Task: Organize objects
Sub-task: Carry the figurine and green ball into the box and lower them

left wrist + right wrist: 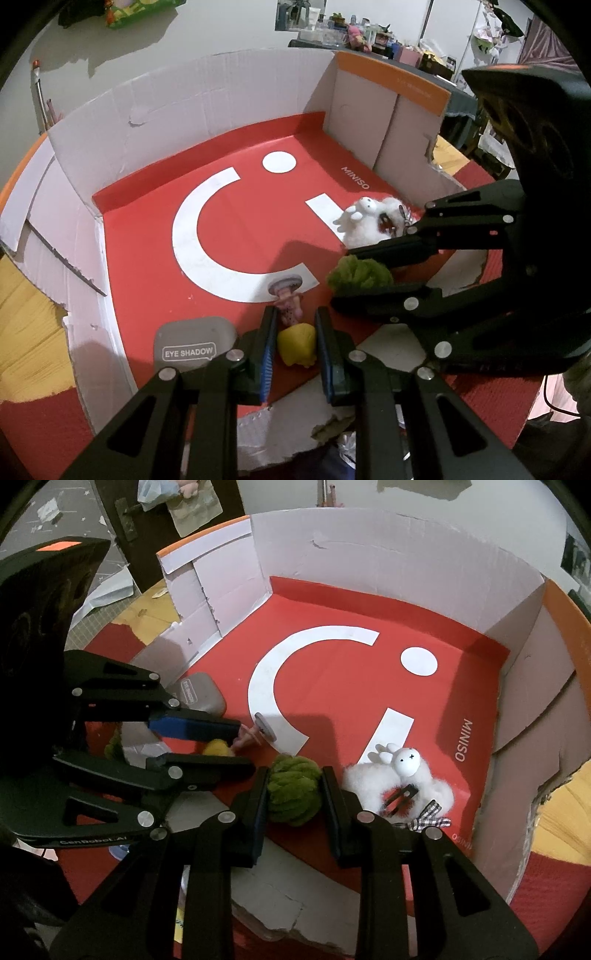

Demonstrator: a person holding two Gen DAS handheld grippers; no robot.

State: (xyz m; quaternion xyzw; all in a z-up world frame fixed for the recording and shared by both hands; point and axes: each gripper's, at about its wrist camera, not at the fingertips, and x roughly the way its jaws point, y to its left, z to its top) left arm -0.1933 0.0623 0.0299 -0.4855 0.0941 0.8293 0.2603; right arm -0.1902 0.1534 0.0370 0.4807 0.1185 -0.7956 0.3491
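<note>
Behind white plush (399, 775), checkered bow (430, 818).

Background stuff, going off the far wall (229, 33): a green printed packet (136, 11) hangs up near its top, and a crowded shelf of little boxes and toys (354, 33) sits at its right end. Left of that wall stands a dark door (122, 528) with a crumpled paper bag (192, 509) hanging by its handle.
</note>
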